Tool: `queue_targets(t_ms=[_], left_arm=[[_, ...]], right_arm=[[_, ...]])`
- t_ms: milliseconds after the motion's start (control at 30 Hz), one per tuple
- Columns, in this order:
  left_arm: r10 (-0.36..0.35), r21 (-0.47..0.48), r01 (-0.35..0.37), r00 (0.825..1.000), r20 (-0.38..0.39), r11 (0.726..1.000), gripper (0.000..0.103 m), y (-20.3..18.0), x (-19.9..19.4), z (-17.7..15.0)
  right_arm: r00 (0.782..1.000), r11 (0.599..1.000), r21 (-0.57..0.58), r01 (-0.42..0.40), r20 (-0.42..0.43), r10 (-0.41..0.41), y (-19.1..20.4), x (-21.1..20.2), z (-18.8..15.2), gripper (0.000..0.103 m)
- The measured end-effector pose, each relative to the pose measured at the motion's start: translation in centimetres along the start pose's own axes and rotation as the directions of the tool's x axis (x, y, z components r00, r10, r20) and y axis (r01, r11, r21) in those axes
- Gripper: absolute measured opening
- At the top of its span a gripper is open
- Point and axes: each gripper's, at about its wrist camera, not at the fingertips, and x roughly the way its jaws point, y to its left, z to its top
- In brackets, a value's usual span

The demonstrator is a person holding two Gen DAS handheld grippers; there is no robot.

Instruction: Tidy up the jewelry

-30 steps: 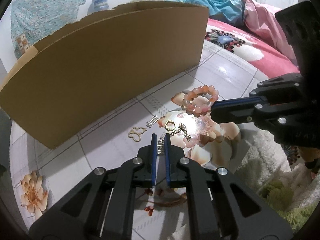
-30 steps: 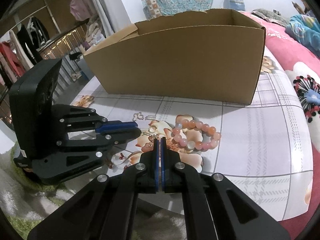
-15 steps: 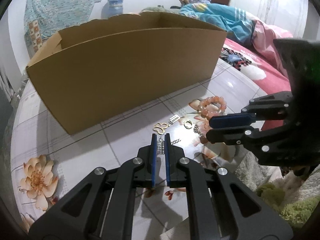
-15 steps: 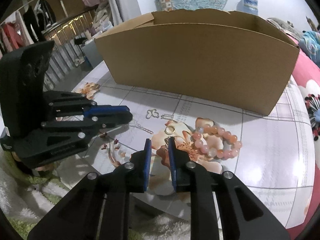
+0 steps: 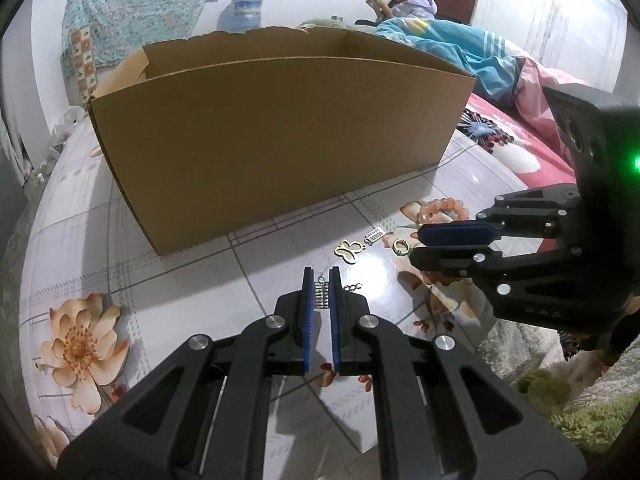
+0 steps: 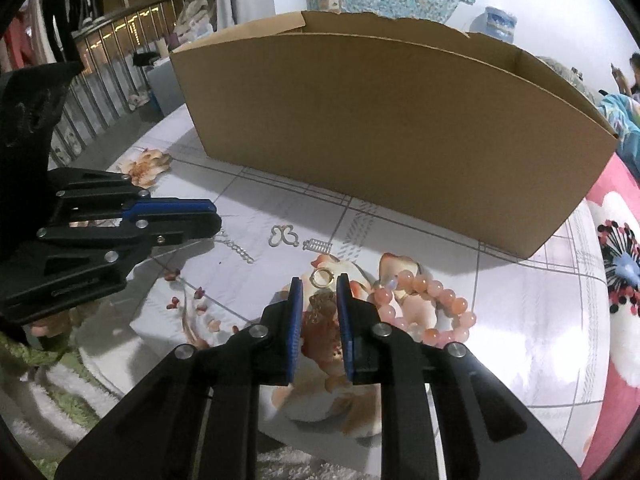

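Before the cardboard box (image 5: 276,136), left wrist view: left gripper (image 5: 321,276) clamped on a small silver ladder earring (image 5: 321,295), raised, it seems, off the tablecloth (image 5: 168,280). Gold butterfly charm (image 5: 349,249) lies between earring and box.

Right wrist view: right gripper (image 6: 319,286) parted, gold chain (image 6: 322,303) between its fingers, contact unclear. Pink bead bracelet (image 6: 430,308) beside it, well short of the box.

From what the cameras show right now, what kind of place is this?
Most likely a bedroom at home: a bed with a pink flowered cover, a person sitting with a phone, and clothes hanging by a railing.
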Motion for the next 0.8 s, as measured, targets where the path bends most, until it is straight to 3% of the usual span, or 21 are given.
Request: queue_targets(t_ms=[133, 267, 400, 500, 800], left_arm=[[0.001, -0.001, -0.001, 1.0, 0.001, 1.0, 0.006, 0.0, 0.1, 0.0], [0.0, -0.002, 0.0, 1.0, 0.003, 1.0, 0.006, 0.1, 0.1, -0.1], [0.0, -0.002, 0.0, 1.0, 0.007, 1.0, 0.006, 0.1, 0.1, -0.1], [0.0, 0.0, 0.0, 1.0, 0.013, 1.0, 0.006, 0.1, -0.1, -0.1], [0.004, 0.008, -0.004, 0.999, 0.048, 1.0, 0.006, -0.5, -1.2, 0.2]], right_arm=[[1.0, 1.0, -0.008, 0.013, -0.014, -0.013, 0.4, 0.3, 0.0, 0.017], [1.0, 1.0, 0.001, -0.005, -0.02, 0.005, 0.2, 0.4, 0.2, 0.005], [0.999, 0.999, 0.045, -0.028, -0.015, 0.028, -0.4, 0.2, 0.0, 0.002], [0.997, 0.99, 0.114, -0.083, 0.012, 0.082, -1.4, -0.4, 0.0, 0.001], [0.981, 0.965, 0.202, -0.165, 0.13, 0.14, -3.3, -4.0, 0.7, 0.001]])
